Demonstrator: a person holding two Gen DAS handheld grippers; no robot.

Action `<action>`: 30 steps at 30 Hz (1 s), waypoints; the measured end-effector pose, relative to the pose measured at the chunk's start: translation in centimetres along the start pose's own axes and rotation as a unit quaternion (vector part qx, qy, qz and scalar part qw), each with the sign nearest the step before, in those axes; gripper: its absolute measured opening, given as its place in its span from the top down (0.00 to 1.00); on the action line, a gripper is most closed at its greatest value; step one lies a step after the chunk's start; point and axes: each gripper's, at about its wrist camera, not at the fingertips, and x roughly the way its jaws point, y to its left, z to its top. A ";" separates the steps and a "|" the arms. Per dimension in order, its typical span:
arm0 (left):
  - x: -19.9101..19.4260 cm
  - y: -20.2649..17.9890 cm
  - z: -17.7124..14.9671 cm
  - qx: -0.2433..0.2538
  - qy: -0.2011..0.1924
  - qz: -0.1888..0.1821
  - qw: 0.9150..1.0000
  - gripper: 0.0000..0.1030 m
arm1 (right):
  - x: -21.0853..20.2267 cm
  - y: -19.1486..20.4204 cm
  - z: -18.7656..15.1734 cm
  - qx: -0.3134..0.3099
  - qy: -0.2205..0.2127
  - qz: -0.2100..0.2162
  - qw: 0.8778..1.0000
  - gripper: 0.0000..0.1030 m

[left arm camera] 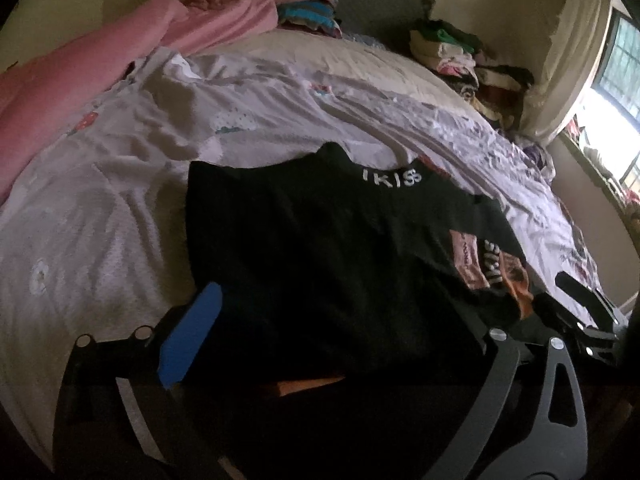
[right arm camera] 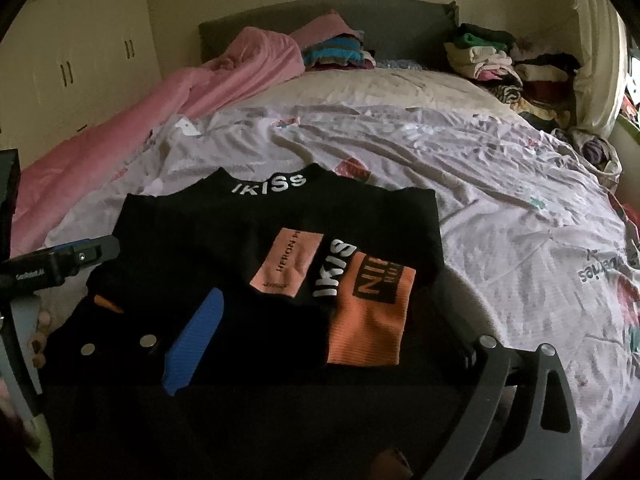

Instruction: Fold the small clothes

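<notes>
Garment: I have a black top [right arm camera: 240, 248] lying flat on the bed [right arm camera: 500, 216], collar with white lettering pointing toward the headboard, a pink patch [right arm camera: 286, 262] and an orange patch [right arm camera: 366, 312] on its front
Position: it sits at the near edge of the bed, right under both tools, on the pale printed sheet
Left tongs [left arm camera: 320, 344]: the fingers stand wide apart over the near hem; the blue pad [left arm camera: 190, 340] shows on one side, and black cloth fills the gap between the fingers, but I see no pinch
Right tongs [right arm camera: 332, 344]: also spread wide, the blue pad [right arm camera: 196, 340] low over the dark cloth, and the orange patch lies between the fingers; nothing is held as far as I can tell
Step, as I judge it: the top looks laid out and not yet folded; my next move would be to take the hem or a side
Risk, grip: black cloth in dim light hides its edges, so I could close on one layer only, or catch the sheet with it
Risk, drag: the sheet is already wrinkled, and a pull could bunch it and skew the fold
Risk, crowding: both tools sit close at the hem and could collide
Elsewhere: a pink blanket [right arm camera: 160, 96] and stacks of clothes [right arm camera: 492, 60] lie well apart near the headboard
</notes>
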 end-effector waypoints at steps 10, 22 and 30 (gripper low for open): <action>-1.5 -1.7 -0.1 0.023 -0.013 -0.001 1.000 0.09 | -2.4 -0.5 0.4 0.004 -0.019 -0.003 1.000 0.06; -3.8 -2.8 -0.9 0.034 -0.028 0.005 0.999 0.09 | -5.4 -1.1 0.5 0.010 -0.039 -0.004 0.999 0.05; -4.8 -2.7 -1.4 0.031 -0.030 -0.002 0.999 0.09 | -6.9 -1.2 0.6 0.013 -0.050 0.000 0.999 0.04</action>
